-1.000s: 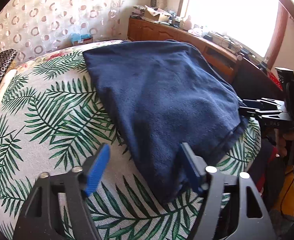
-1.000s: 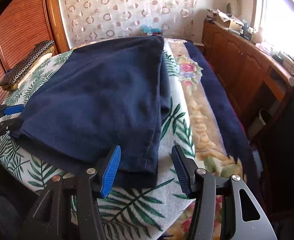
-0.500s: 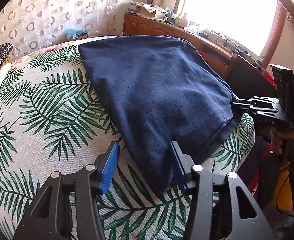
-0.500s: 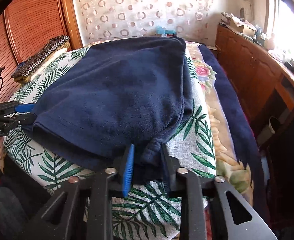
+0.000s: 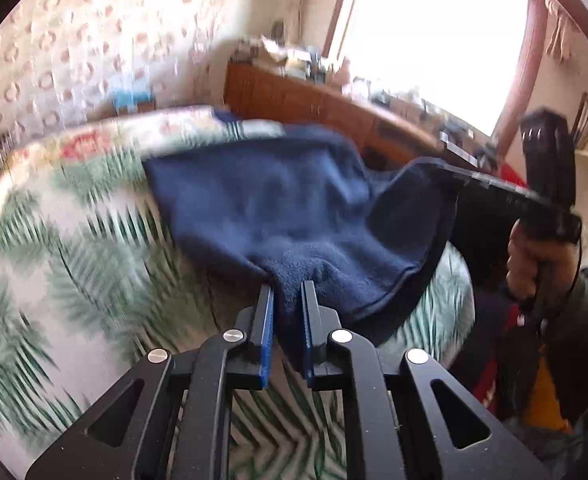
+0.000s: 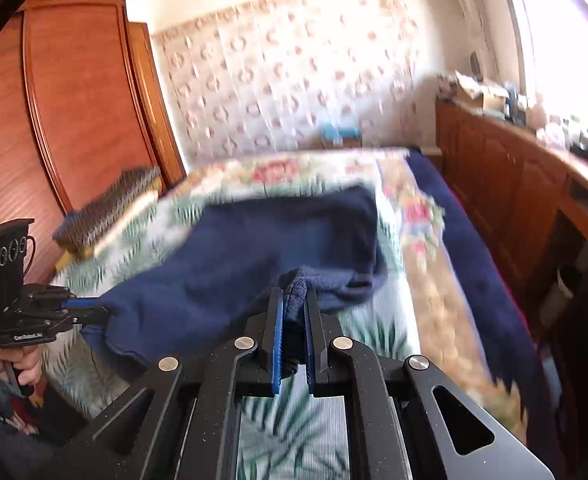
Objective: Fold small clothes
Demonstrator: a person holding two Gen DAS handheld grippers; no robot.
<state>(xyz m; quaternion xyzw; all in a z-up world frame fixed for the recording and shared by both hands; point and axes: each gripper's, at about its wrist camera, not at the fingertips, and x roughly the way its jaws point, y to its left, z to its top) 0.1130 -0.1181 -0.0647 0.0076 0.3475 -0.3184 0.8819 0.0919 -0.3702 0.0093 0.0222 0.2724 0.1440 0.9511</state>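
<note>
Both tools clenched on near corners of dark navy fleece garment, which lies on palm-leaf print bedspread: left gripper, right gripper. Advise raising corners level, hem taut, carrying fwd evenly. Wooden cabinet bounds right; room ahead appears ample.

You can make out one small white label, roughly "GenRobot.AI", on the body of your left gripper; blur hides any other text.
</note>
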